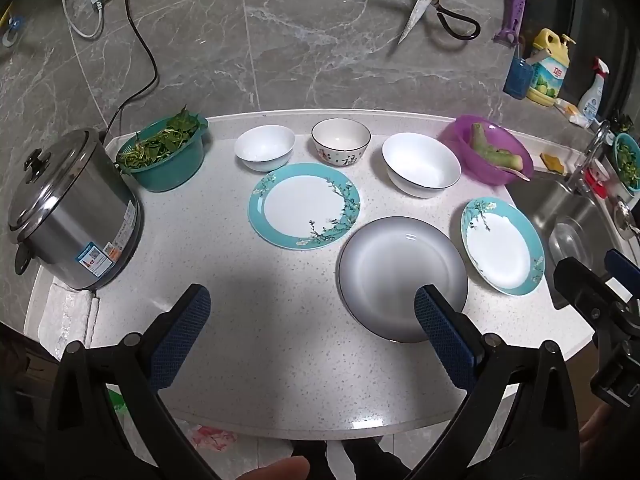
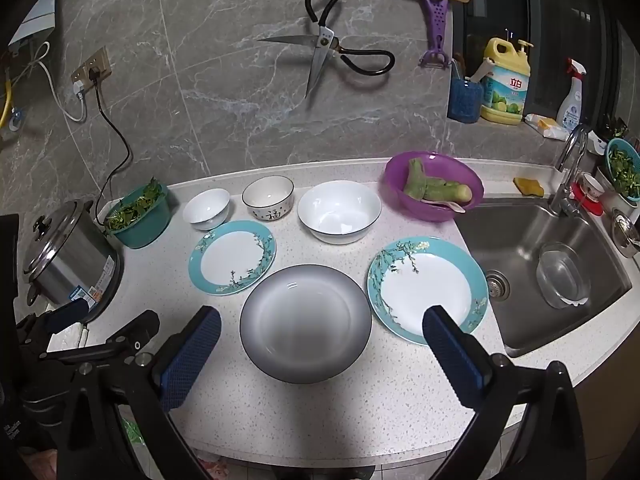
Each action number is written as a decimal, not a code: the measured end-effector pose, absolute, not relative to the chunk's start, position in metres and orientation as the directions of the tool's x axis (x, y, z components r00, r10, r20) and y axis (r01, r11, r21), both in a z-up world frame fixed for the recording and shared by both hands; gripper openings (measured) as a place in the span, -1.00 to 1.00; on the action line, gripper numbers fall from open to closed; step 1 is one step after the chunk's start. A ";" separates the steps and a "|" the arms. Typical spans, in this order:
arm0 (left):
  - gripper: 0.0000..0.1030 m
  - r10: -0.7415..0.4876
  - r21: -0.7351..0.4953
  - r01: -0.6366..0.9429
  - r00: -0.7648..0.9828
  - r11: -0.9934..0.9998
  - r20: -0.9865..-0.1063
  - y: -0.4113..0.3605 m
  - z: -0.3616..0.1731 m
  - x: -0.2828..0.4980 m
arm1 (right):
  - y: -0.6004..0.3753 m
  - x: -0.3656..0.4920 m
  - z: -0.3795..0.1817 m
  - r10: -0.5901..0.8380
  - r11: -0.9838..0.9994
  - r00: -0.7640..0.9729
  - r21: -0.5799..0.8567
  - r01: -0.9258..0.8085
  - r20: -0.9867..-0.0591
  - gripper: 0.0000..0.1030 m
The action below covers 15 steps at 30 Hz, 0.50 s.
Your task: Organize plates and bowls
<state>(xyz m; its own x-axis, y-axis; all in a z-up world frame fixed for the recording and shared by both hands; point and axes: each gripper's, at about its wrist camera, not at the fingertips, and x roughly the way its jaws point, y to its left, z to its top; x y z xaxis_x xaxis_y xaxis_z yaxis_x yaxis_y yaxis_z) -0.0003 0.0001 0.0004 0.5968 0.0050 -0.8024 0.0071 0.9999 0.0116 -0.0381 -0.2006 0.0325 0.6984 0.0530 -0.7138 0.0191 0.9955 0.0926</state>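
On the speckled counter [image 1: 240, 340] stand three bowls in a row at the back: a small white bowl [image 1: 264, 147], a patterned bowl [image 1: 341, 141] and a large white bowl [image 1: 421, 164]. In front lie a teal floral plate [image 1: 304, 205], a grey plate [image 1: 402, 278] and a second teal floral plate [image 1: 502, 245]. The same dishes show in the right wrist view: grey plate [image 2: 306, 322], teal plates [image 2: 232, 256] [image 2: 427, 289]. My left gripper [image 1: 312, 320] is open and empty above the counter's front. My right gripper [image 2: 322, 344] is open and empty over the grey plate.
A steel rice cooker [image 1: 72, 216] stands at the left, a green basket of greens [image 1: 166, 154] behind it. A purple bowl with vegetable pieces [image 1: 486, 150] sits by the sink [image 2: 540, 264]. Scissors [image 2: 328, 52] hang on the wall. Detergent bottles [image 2: 504, 88] stand behind the sink.
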 end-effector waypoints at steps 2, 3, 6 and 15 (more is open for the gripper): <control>1.00 0.005 0.012 0.008 0.596 1.000 -0.803 0.000 0.000 0.000 | -0.200 -0.038 0.034 0.053 0.995 0.699 0.093 0.019 -0.714 1.00; 1.00 0.004 0.012 0.009 0.596 1.000 -0.803 0.000 0.000 0.000 | -0.200 -0.038 0.035 0.054 0.995 0.699 0.093 0.019 -0.713 1.00; 1.00 0.005 0.013 0.009 0.597 1.000 -0.803 0.000 0.000 0.000 | -0.202 -0.040 0.030 0.053 0.996 0.699 0.092 0.019 -0.714 1.00; 1.00 0.007 0.015 0.008 0.596 1.000 -0.803 -0.002 -0.006 -0.001 | -0.202 -0.040 0.030 0.054 0.995 0.699 0.093 0.019 -0.714 1.00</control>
